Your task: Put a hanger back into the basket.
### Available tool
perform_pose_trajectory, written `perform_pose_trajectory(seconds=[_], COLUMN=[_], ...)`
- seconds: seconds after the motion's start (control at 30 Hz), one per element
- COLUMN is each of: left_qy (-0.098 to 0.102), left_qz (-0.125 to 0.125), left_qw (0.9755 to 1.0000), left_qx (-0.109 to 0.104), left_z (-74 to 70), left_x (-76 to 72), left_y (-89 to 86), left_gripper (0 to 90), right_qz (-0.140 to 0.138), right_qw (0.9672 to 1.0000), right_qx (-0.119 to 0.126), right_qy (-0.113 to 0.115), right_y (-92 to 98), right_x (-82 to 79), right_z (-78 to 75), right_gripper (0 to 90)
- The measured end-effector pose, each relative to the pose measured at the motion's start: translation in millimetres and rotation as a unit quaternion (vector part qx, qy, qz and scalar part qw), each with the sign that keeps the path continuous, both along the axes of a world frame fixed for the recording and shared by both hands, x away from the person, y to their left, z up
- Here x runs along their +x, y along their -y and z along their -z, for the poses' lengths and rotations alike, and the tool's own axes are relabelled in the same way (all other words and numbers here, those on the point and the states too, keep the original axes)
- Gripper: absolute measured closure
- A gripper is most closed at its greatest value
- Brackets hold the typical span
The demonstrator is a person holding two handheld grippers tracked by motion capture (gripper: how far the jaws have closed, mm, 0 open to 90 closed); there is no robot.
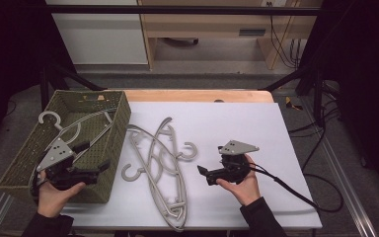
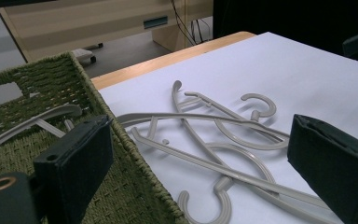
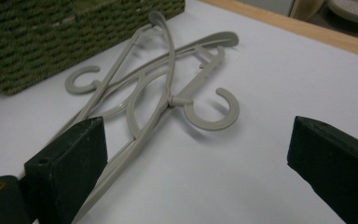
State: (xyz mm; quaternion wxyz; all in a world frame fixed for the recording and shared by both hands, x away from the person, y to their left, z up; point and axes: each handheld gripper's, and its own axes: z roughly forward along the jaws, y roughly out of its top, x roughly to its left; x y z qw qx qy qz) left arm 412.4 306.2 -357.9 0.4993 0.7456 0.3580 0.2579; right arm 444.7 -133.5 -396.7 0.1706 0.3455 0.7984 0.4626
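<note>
Lying in a loose, overlapping pile on the white desk (image 1: 237,123), the grey hangers (image 1: 160,163) sit just beside the right wall of the green woven basket (image 1: 116,148), with their hooks pointing in different directions. One more hanger (image 1: 71,128) rests inside the basket, its hook near the far left corner.

The left gripper (image 1: 91,160) is held over the near right part of the basket, aimed toward the pile. Its fingers (image 2: 81,156) stand wide apart with nothing between them; in the left gripper view one finger sits above the basket rim and the other above the desk, with the pile visible across the gap.

The right gripper (image 1: 203,172) is held above the desk to the right of the pile, pointing left at it and clear of it. Its fingers (image 3: 74,158) are also spread wide and hold nothing. In the right gripper view the pile lies ahead, one hanger arm running down behind the left-hand finger, and an open hook (image 3: 214,114) lies near the middle of the gap.
</note>
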Motion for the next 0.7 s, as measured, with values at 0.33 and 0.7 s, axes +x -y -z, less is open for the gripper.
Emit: perform_pose_trajectory(seconds=[0.33,0.7], left_qy=[-0.002,-0.002], left_qz=[0.000,0.001], left_qw=[1.0000,1.0000], left_qx=[0.008,0.008], left_z=[3.8,5.1], left_x=[2.2,4.4], left_y=[0.9,-4.7], left_gripper=[6.4,6.0], right_qz=[-0.036,-0.048], right_qw=[0.9968,0.9902], right_qx=[-0.043,-0.074], right_qy=[-0.057,-0.108], right_y=[-33.3,-60.3], right_x=[2.4,4.3], right_z=[21.5,52.2], right_gripper=[12.6,17.3])
